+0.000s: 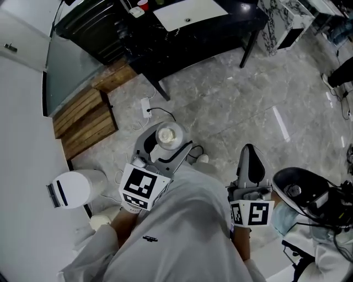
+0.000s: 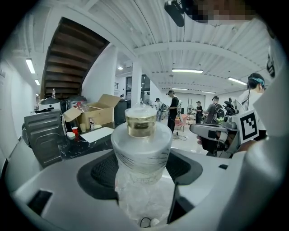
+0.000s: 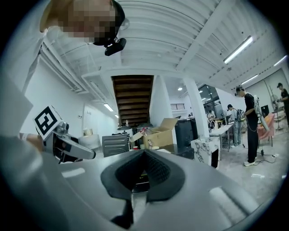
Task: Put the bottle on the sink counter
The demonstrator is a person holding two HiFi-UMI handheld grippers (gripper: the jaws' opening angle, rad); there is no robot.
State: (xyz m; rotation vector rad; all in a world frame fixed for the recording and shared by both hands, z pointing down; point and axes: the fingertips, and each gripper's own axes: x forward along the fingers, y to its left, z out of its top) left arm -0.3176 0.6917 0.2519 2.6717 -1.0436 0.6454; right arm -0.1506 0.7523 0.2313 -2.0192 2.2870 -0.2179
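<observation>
A clear plastic bottle point(image 1: 167, 136) with a pale cap stands between the jaws of my left gripper point(image 1: 167, 144), which is shut on its body. In the left gripper view the bottle point(image 2: 141, 151) fills the middle, cap uppermost, with the dark pads pressing its sides. My right gripper point(image 1: 251, 165) hangs at the lower right with its jaws shut and nothing between them; its own view shows the pads point(image 3: 156, 171) meeting. The black sink counter point(image 1: 220, 33) with its white basin point(image 1: 190, 14) stands far ahead across the floor.
Wooden steps point(image 1: 85, 118) and a white round bin point(image 1: 74, 188) lie at my left. A power strip with a cable point(image 1: 146, 107) is on the marble floor. Black equipment point(image 1: 303, 190) sits at the right. A cardboard box point(image 2: 97, 113) rests on the counter; people point(image 2: 174, 110) stand beyond.
</observation>
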